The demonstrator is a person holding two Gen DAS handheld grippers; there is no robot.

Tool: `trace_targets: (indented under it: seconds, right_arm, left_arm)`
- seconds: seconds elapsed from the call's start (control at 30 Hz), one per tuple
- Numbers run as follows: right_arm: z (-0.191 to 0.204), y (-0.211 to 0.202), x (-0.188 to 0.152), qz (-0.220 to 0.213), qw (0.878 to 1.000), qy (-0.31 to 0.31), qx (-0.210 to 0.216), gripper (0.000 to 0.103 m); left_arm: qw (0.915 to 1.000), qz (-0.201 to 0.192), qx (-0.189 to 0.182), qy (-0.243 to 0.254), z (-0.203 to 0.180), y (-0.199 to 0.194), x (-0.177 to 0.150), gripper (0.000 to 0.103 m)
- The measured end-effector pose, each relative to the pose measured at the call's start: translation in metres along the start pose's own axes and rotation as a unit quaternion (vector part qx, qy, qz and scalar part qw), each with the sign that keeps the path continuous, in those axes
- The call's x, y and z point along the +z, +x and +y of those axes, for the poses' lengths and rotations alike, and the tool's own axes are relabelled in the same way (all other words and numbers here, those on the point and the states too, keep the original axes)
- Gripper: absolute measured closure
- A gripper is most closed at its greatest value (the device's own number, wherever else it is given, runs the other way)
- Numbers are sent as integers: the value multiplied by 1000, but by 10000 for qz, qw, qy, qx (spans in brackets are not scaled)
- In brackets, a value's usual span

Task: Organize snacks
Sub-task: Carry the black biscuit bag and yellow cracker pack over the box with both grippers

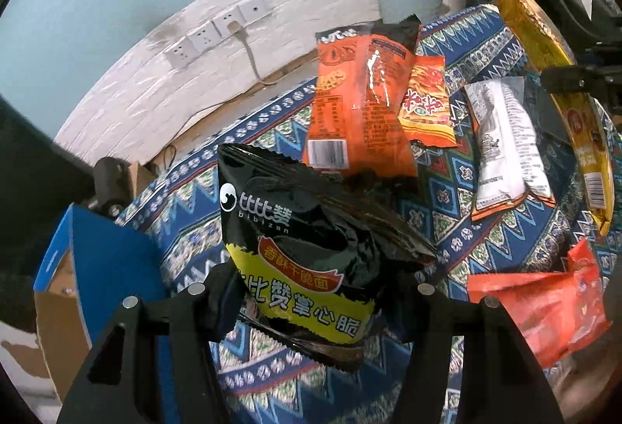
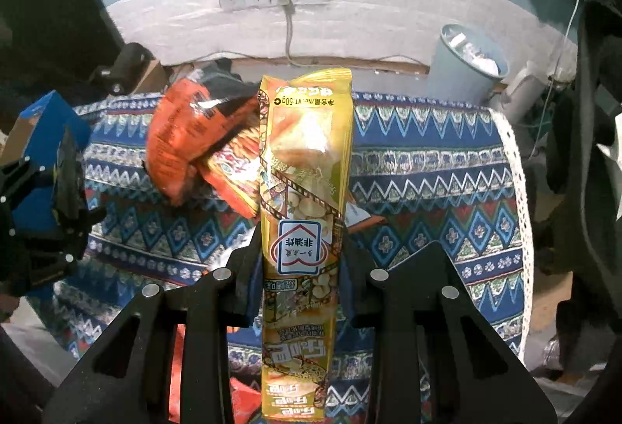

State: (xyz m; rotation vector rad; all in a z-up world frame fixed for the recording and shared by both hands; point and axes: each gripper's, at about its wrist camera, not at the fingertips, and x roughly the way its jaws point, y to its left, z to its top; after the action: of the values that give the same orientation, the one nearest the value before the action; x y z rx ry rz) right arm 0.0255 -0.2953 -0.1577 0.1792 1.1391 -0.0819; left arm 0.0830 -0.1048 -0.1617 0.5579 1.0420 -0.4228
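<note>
Black fingers of the left gripper (image 1: 311,291) are clamped on a black bag (image 1: 307,256), held above the patterned cloth (image 1: 439,190). Close by, a yellow pack (image 2: 305,198) is pinched upright in the right gripper (image 2: 299,276). An orange bag (image 1: 361,105) lies beyond on the cloth.

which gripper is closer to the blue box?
Left. The left gripper, shut on the black packet, is right beside the blue box. The right gripper, shut on the yellow packet, is farther off over the tablecloth.
</note>
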Motion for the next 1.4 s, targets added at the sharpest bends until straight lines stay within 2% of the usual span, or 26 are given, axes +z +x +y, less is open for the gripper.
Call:
trace_targets:
  seconds: [0.5, 0.93, 1.4]
  right_arm:
    - [41, -41, 6, -278, 9986, -319, 314, 74]
    - [88, -58, 20, -380, 9957, -569, 621, 74]
    - [174, -63, 41, -429, 9875, -1127, 1011, 73]
  left_arm:
    - [9976, -469, 135, -500, 25, -75, -23, 42]
    - [9923, -655, 510, -924, 66, -109, -49, 42]
    - [9841, -767, 640, -1467, 110, -127, -82, 42]
